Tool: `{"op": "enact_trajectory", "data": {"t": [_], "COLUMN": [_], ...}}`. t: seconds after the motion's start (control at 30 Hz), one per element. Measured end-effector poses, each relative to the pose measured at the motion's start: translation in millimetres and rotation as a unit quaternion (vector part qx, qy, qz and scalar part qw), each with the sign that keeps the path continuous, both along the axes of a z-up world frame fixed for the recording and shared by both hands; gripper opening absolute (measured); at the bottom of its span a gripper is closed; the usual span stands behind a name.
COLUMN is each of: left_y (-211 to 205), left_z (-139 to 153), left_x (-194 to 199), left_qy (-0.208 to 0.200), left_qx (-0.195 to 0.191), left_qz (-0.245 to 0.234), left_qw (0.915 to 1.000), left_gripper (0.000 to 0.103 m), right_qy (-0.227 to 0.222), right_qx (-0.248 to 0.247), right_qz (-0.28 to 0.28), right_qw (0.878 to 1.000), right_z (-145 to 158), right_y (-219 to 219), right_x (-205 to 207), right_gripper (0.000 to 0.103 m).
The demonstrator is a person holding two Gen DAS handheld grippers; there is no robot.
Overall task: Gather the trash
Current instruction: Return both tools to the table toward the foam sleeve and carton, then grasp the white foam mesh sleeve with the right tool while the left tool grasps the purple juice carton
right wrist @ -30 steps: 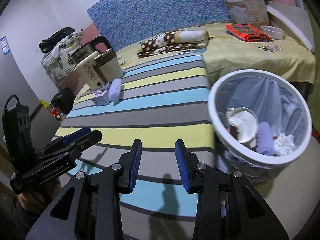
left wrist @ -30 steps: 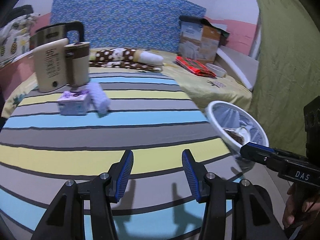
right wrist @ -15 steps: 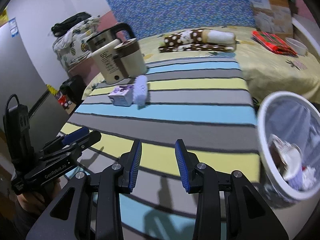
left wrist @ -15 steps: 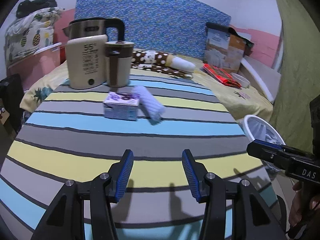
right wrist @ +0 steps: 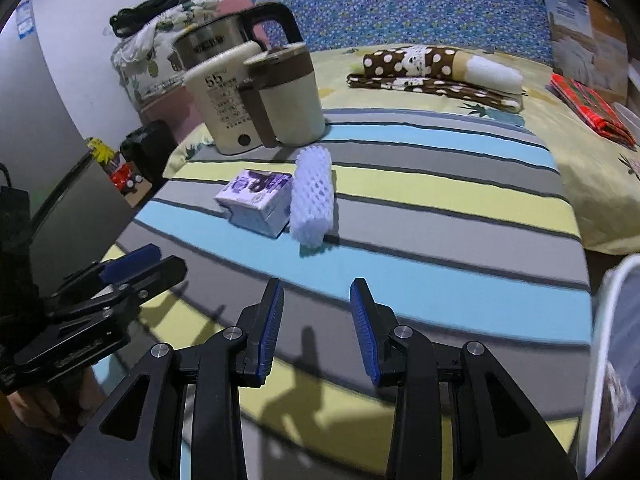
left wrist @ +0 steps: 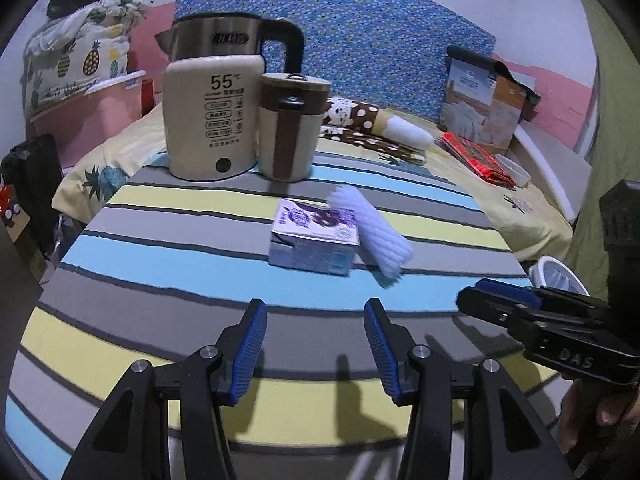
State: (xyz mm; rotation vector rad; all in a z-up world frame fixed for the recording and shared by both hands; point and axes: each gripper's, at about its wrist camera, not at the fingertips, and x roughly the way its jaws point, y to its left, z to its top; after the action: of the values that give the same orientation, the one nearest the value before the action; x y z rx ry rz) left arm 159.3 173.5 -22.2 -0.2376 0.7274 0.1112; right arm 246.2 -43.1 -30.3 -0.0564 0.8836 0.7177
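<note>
A small purple-and-white carton (left wrist: 314, 236) lies on the striped tablecloth with a white foam net sleeve (left wrist: 370, 234) touching its right side. Both show in the right wrist view, the carton (right wrist: 256, 202) and the sleeve (right wrist: 313, 200). My left gripper (left wrist: 315, 346) is open and empty, above the table a short way in front of the carton. My right gripper (right wrist: 316, 326) is open and empty, in front of the sleeve. The white trash bin (right wrist: 614, 364) stands off the table's right edge, also seen in the left wrist view (left wrist: 558, 276).
A kettle (left wrist: 216, 108) and a beige-brown mug (left wrist: 292, 126) stand behind the carton. Beyond the table is a bed with a polka-dot bundle (left wrist: 368, 128), a red cloth (left wrist: 476, 158) and a box (left wrist: 484, 104). The table edge drops on the left.
Both grippers have swung left, away from the bin and toward the carton and sleeve, which now look nearer. Both stay open and empty.
</note>
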Motion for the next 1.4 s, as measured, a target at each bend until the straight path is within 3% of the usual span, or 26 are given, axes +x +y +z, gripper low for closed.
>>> {"op": "enact_trajectory", "data": {"t": [0.53, 0.63, 0.73, 0.77, 0.8, 0.93, 1.17, 1.4], "left_y": [35, 40, 42, 41, 41, 39, 14, -43], "left_z": [4, 2, -3, -5, -7, -15, -18, -13], "left_x": [59, 67, 76, 79, 83, 92, 88, 71], "left_qy": [0.002, 0.0, 0.005, 0.009, 0.013, 0.02, 0.025, 0.021], "left_qx": [0.003, -0.004, -0.014, -0.019, -0.023, -0.042, -0.067, -0.07], "left_qz": [-0.011, -0.013, -0.014, -0.016, -0.016, -0.025, -0.065, -0.131], "left_qw": [0.9999, 0.9999, 0.9998, 0.9996, 0.9995, 0.9986, 0.9953, 0.9887], "left_gripper": [0.05, 0.05, 0.05, 0.05, 0.05, 0.05, 0.05, 0.05], "right_qy": [0.007, 0.0, 0.006, 0.014, 0.014, 0.015, 0.016, 0.025], "right_qx": [-0.024, -0.031, -0.028, -0.021, -0.019, -0.013, 0.004, 0.02], "right_qz": [0.018, 0.02, 0.019, 0.021, 0.021, 0.015, -0.008, -0.049], "right_qw": [1.0, 0.999, 0.999, 0.999, 1.0, 1.0, 1.0, 0.998], "right_z": [-13, -12, -13, -14, -14, -12, -7, -7], "right_y": [37, 40, 40, 39, 38, 29, -5, -47], "right_x": [39, 40, 49, 49, 48, 45, 32, 21], "right_gripper": [0.037, 0.045, 0.045, 0.041, 0.025, 0.023, 0.023, 0.023]}}
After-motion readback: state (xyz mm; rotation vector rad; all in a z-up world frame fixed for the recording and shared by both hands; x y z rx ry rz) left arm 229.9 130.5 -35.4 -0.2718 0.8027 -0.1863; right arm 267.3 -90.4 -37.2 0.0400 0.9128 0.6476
